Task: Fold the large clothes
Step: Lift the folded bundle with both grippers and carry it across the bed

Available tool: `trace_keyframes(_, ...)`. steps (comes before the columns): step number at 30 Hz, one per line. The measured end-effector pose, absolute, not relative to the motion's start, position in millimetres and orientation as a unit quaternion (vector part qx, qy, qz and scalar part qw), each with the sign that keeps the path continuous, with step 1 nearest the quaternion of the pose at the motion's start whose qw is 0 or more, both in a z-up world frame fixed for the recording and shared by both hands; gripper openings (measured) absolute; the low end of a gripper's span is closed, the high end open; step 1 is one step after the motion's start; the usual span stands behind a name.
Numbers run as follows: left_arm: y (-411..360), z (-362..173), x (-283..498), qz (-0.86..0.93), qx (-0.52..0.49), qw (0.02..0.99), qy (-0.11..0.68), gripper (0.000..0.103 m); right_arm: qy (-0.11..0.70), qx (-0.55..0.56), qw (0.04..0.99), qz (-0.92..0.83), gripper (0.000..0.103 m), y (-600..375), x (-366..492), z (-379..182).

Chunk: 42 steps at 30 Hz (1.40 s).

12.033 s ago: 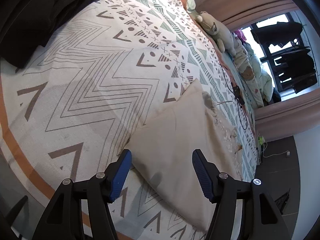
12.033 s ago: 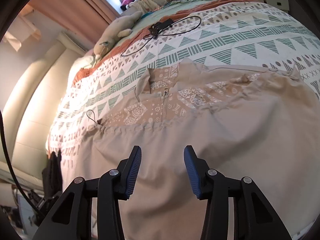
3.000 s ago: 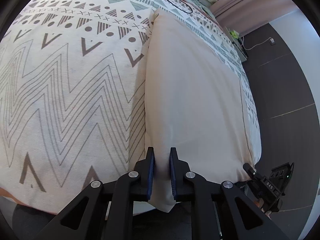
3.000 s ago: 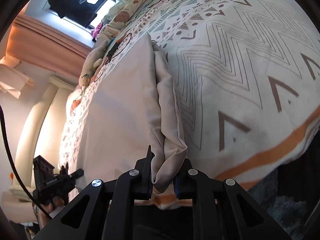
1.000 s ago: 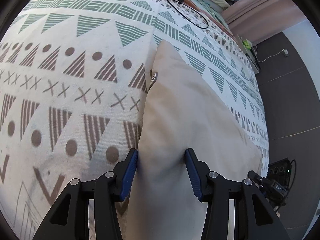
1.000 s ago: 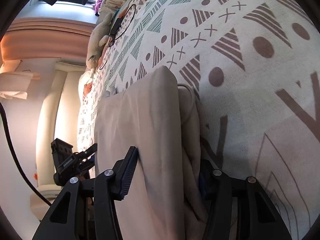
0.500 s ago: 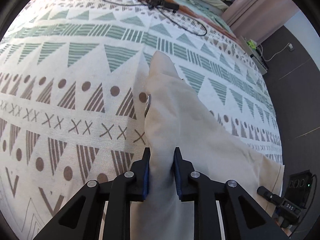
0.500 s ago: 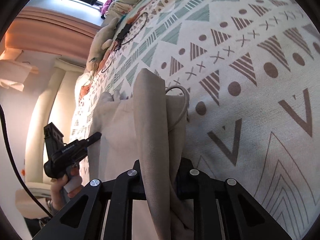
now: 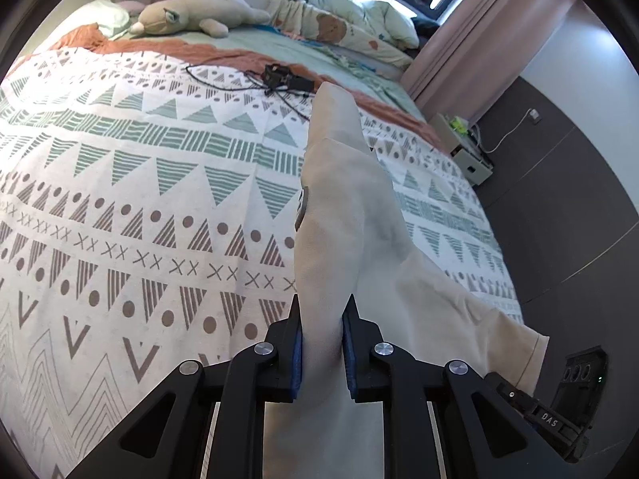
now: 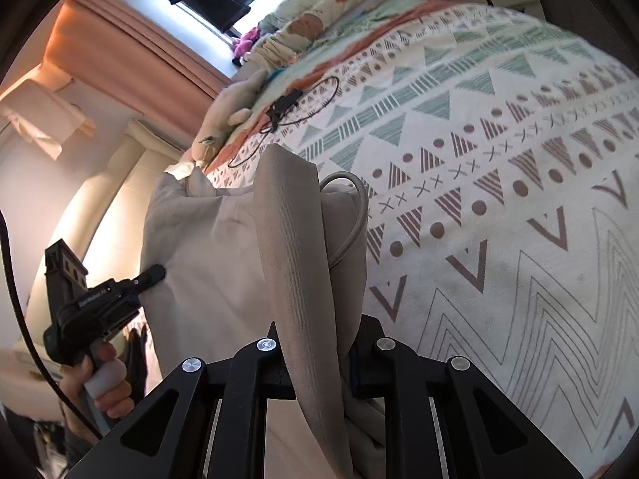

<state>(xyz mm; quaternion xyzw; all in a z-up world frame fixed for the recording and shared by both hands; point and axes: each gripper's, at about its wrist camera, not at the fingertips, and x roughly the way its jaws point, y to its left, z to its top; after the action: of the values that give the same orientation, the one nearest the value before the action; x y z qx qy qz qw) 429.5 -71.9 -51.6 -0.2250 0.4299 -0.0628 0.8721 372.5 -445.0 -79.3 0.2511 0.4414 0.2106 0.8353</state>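
One beige garment (image 9: 339, 207) is lifted over the bed (image 9: 120, 199). Two grippers, left gripper (image 9: 321, 319) and right gripper (image 10: 319, 343), each have jaws pinching its fabric. One plush toy (image 9: 191, 12) lies at eleven o'clock.

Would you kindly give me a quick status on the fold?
Left claw shut on beige garment. Right claw shut on its bunched edge. Garment lifted off patterned bedspread. Black cable far up the bed, not in the way.
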Motion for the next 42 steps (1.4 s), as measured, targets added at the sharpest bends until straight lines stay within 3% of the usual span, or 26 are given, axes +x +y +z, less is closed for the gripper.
trace_keyframes(22, -115, 55, 313, -0.123, -0.221, 0.910, 0.330, 0.011, 0.331, 0.243, 0.887, 0.212, 0.015, -493, 255, 12)
trace_keyframes(42, -287, 82, 305, -0.244, -0.219, 0.882, 0.339, 0.010, 0.269, 0.232, 0.928, 0.109, 0.015, -655, 200, 62)
